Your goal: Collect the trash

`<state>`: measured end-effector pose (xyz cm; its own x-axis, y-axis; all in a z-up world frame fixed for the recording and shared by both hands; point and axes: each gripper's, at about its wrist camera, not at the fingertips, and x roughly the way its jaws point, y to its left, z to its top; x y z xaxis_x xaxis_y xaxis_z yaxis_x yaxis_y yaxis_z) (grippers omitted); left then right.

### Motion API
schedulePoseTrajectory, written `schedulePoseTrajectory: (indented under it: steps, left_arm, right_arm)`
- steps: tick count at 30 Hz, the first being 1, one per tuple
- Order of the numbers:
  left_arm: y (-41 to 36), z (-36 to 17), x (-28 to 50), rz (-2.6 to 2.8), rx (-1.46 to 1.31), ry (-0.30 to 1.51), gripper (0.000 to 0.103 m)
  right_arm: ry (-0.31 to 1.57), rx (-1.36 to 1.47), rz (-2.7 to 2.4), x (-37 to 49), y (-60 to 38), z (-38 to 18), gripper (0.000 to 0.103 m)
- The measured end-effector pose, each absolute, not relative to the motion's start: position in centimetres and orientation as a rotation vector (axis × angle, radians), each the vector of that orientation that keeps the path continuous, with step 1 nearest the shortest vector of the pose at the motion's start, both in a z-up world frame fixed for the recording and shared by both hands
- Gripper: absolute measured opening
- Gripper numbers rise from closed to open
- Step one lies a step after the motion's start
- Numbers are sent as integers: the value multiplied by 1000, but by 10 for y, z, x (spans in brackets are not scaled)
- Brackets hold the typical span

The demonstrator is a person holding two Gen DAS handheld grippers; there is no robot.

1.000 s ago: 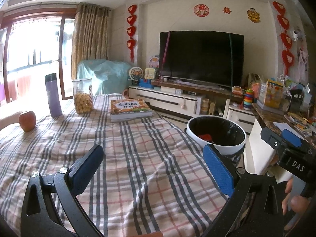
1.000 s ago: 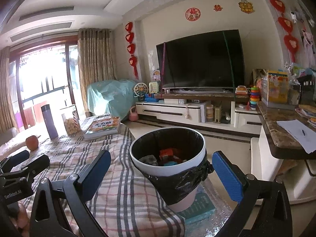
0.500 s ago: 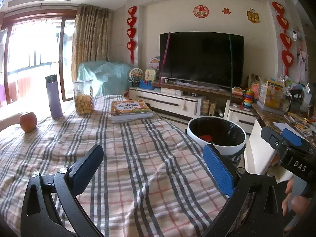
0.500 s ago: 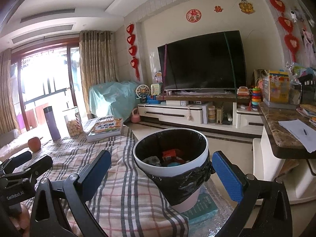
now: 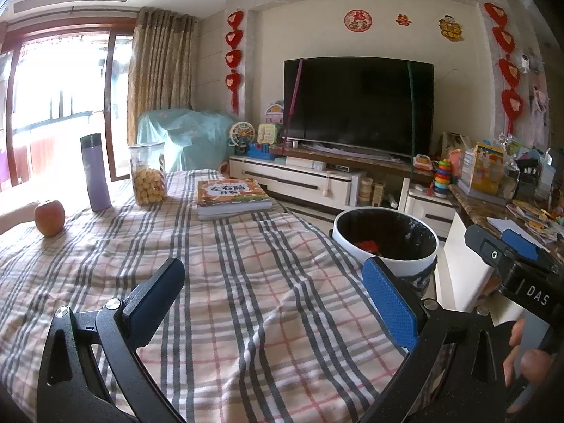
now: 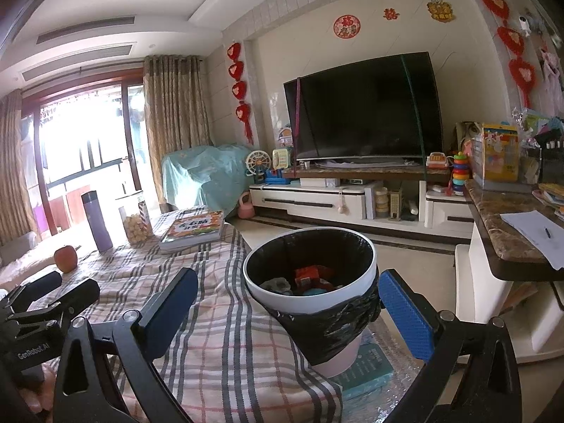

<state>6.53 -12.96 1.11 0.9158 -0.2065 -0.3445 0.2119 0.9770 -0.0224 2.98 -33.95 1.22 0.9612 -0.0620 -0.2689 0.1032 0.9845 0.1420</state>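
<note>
Landmark: the white bin (image 6: 310,296), lined with a black bag (image 6: 328,328) folded over its rim, standing at the table's right-hand edge.

Left to right, relative to the bin:
- Far left of it on the plaid cloth (image 5: 246,299): apple (image 5: 49,213), purple flask (image 5: 95,172), jar of round snacks (image 5: 148,174). Closer to the bin, a stack of books (image 5: 232,194). My reading is that these are household items, not trash; no loose litter shows on the cloth.
- Left gripper (image 5: 271,303): tongs wide apart, nothing between them, hovering over the cloth left of the bin.
- Right gripper (image 6: 287,312): tongs wide apart, empty, framing the bin, with the right pad near the bag's overhang. The bin sits at the edge probably so both hands reach it.

Trash: already inside the bin, a red-orange packet (image 6: 310,275), a grey crumpled piece (image 6: 278,284) and something blue beneath.

View differences: the right wrist view looks down into the bin and shows its contents, its base and the teal book (image 6: 366,370) under it. The left wrist view shows only a sliver of red inside, but gives the whole cloth and the person's fingers (image 5: 525,352) on the right handle.

Judgement: collection looks nearly or fully done.
</note>
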Motion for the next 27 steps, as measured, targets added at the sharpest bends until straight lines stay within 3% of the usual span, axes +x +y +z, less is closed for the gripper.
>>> schedulePoseTrajectory:
  steps: [27]
  left_arm:
    - [-131, 10, 64, -216, 18, 355, 103]
  right_arm:
    - [273, 169, -65, 29, -336, 14, 103]
